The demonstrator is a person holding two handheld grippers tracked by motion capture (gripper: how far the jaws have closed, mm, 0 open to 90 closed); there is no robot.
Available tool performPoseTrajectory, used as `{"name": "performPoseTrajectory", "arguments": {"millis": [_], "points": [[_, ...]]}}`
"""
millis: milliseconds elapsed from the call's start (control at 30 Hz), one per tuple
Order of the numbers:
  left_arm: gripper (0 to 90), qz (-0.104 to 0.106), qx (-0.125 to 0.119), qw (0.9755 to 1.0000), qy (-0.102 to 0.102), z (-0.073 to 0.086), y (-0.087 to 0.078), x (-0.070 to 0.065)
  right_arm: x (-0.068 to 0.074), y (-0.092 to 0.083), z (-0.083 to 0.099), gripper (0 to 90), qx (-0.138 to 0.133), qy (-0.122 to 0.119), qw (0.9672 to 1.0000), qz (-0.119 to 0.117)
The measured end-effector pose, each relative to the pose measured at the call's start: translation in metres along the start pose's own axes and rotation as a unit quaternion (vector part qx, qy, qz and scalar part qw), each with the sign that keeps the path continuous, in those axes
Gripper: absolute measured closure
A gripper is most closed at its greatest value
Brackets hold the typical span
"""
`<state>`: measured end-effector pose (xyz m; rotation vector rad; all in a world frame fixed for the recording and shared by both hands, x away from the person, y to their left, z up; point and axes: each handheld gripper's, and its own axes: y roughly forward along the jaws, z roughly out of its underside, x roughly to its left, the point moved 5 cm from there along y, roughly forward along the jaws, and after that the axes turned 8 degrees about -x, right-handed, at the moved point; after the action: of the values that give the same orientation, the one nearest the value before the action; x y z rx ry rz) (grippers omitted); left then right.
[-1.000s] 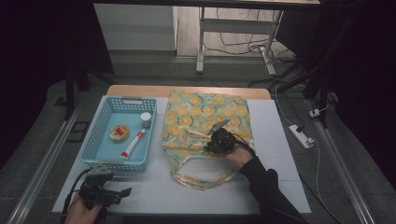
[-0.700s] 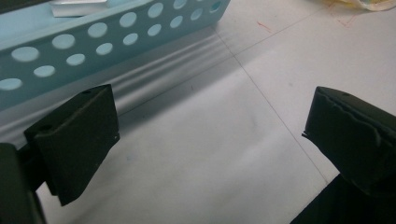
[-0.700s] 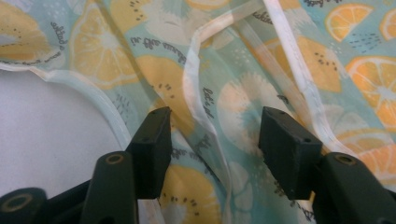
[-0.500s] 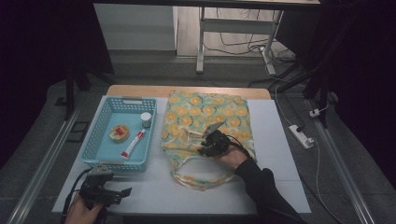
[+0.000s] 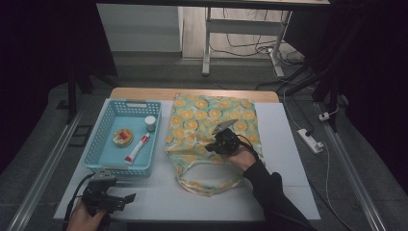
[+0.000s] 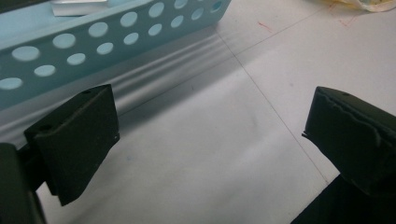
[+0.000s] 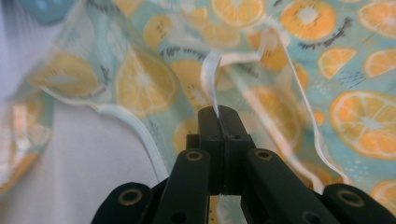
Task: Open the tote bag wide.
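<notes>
Right gripper view: the right gripper has just pressed its jaws together on the rim of the orange-print bag, likely to lift its mouth open. At eight o'clock the left gripper waits spread beside the blue basket.

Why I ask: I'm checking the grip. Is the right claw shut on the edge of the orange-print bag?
Yes: in the right gripper view the right claw is pinched shut on a thin edge of the orange-print bag.
</notes>
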<state>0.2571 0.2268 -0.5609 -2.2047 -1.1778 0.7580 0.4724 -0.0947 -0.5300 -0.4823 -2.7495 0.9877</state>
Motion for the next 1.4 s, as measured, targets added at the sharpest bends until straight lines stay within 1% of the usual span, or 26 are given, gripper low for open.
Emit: {"name": "performPoseTrajectory", "arguments": {"millis": [67, 167, 267, 333, 500, 700, 767, 833, 933, 1100, 1167, 1400], "points": [[2.8, 0.0, -0.002, 1.0, 0.0, 0.0, 0.0, 0.0, -0.001, -0.004, -0.003, 90.0, -0.008, 0.006, 0.9999, -0.002], [2.8, 0.0, -0.003, 1.0, 0.002, 0.0, 0.0, 0.0, 0.0, -0.01, -0.009, 90.0, -0.02, 0.006, 0.9998, 0.002], [2.8, -0.003, -0.003, 1.0, 0.002, 0.0, 0.0, 0.0, 0.001, -0.017, -0.016, 90.0, -0.033, -0.002, 0.9994, 0.009], [2.8, 0.001, 0.0, 1.0, 0.0, 0.0, 0.0, 0.0, 0.002, -0.021, -0.02, 90.0, -0.042, -0.005, 0.9991, 0.012], [2.8, 0.008, 0.002, 1.0, 0.005, 0.0, -0.001, -0.001, 0.003, -0.029, -0.029, 90.0, -0.05, 0.007, 0.9987, 0.01], [0.9, 0.018, -0.017, 0.9997, -0.001, 0.001, -0.005, 0.0, 0.005, -0.036, -0.037, 90.0, -0.062, 0.012, 0.998, 0.012], [0.0, 0.014, -0.027, 0.9995, -0.003, 0.0, -0.006, 0.0, 0.006, -0.038, -0.041, 90.0, -0.066, 0.011, 0.9977, 0.012], [0.0, 0.011, -0.031, 0.9994, -0.006, 0.0, -0.007, 0.001, 0.008, -0.041, -0.044, 90.0, -0.072, 0.007, 0.9973, 0.013], [0.0, 0.008, -0.029, 0.9995, -0.007, 0.0, -0.007, 0.001, 0.01, -0.044, -0.047, 90.0, -0.074, 0.003, 0.9971, 0.018], [0.0, 0.004, -0.027, 0.9996, -0.005, 0.0, -0.006, 0.0, 0.011, -0.049, -0.052, 90.0, -0.084, 0.004, 0.9962, 0.024], [0.0, 0.006, -0.025, 0.9997, -0.002, 0.0, -0.006, 0.0, 0.012, -0.051, -0.053, 90.0, -0.085, 0.003, 0.996, 0.025], [0.0, 0.01, -0.023, 0.9997, -0.002, 0.0, -0.005, 0.0, 0.013, -0.056, -0.057, 90.0, -0.095, -0.002, 0.9949, 0.034]]}}
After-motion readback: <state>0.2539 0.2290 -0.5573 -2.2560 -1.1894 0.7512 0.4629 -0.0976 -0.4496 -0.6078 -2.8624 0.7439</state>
